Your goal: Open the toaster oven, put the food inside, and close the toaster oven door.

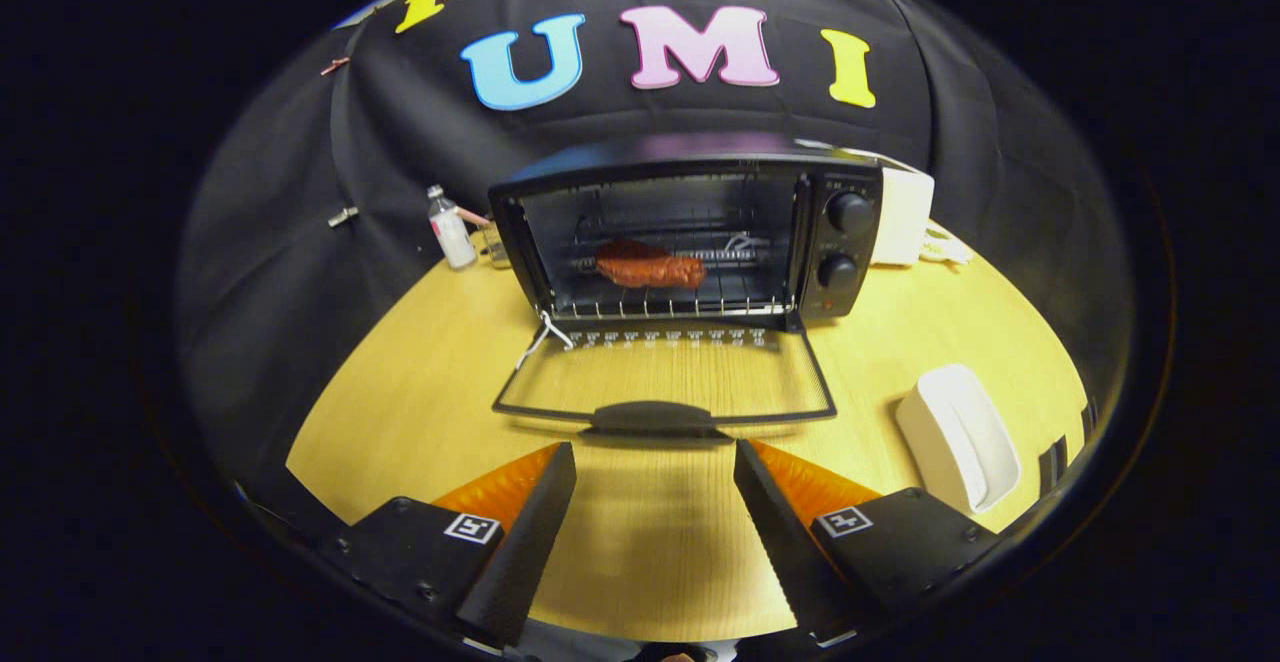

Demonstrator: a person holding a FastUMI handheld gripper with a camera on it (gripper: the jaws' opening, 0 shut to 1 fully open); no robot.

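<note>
2 of the task's 3 steps look done: the toaster oven (690, 242) stands open on the table (420, 412) and the food (650, 267) lies on the rack inside it. Closing appears to be the step in hand. The door (665, 372) lies folded flat in front of the toaster oven, its handle (652, 416) just ahead of the hand-held gripper (655, 462), whose fingers are spread apart and empty. The next move likely calls for getting under the handle and lifting the door up toward the toaster oven
</note>
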